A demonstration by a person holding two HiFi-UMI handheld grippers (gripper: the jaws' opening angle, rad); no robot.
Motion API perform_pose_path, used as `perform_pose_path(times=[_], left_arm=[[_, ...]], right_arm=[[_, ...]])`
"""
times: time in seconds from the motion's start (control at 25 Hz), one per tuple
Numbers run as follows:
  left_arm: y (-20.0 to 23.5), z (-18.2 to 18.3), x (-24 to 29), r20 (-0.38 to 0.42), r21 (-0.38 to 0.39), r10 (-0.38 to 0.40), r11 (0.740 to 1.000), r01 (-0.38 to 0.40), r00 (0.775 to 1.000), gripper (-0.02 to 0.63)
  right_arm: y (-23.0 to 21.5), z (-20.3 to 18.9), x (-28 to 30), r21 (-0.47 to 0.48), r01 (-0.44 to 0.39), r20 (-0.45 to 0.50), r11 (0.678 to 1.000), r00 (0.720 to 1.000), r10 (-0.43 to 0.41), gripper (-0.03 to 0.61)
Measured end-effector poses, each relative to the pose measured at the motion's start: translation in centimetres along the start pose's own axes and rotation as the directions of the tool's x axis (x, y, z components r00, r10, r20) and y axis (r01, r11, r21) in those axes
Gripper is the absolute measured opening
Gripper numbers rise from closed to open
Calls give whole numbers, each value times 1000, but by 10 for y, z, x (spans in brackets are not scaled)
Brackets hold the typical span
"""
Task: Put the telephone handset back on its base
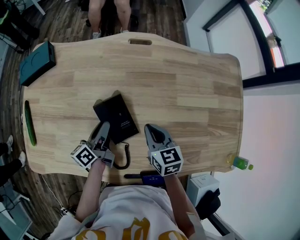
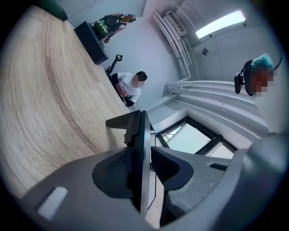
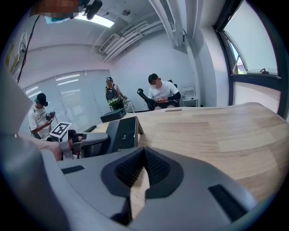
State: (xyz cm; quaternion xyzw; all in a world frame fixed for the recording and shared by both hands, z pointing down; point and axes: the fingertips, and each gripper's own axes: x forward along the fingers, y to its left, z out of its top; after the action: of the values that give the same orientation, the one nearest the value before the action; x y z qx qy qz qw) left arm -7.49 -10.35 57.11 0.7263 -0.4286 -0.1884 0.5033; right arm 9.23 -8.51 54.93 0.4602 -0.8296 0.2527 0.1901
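The black telephone base [image 1: 117, 115] lies on the wooden table [image 1: 187, 84] near its front edge, and its coiled cord [image 1: 124, 157] runs off toward me. Along the base's left side sits the dark handset [image 2: 141, 149], seen edge-on in the left gripper view. My left gripper [image 1: 104, 127] straddles it: one pad lies against the handset and a narrow gap shows at the other pad, so the jaws are open. To the right of the base, my right gripper [image 1: 151, 129] rests over bare wood, its fingertips touching with nothing between them.
A dark teal box [image 1: 37, 61] sits at the far left corner. A green object [image 1: 30, 123] lies along the left edge and a green bottle [image 1: 240, 162] stands past the right front corner. A person's legs [image 1: 108, 14] are at the far side.
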Motion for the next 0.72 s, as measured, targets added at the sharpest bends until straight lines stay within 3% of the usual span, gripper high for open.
perform_pose_path(times=[0.24, 0.48, 0.72], left_arm=[[0, 0, 0, 4, 24, 18, 1000, -18, 1000, 144], [5, -6, 4, -54, 110, 97, 990, -90, 994, 147], [9, -11, 8, -88, 153, 121, 982, -107, 989, 149]], right_arm=[[3, 4, -1, -2, -8, 13, 1000, 1000, 8, 5], [4, 3, -1, 4, -12, 10, 1000, 1000, 12, 5], [3, 2, -1, 4, -14, 9, 1000, 1000, 14, 5]])
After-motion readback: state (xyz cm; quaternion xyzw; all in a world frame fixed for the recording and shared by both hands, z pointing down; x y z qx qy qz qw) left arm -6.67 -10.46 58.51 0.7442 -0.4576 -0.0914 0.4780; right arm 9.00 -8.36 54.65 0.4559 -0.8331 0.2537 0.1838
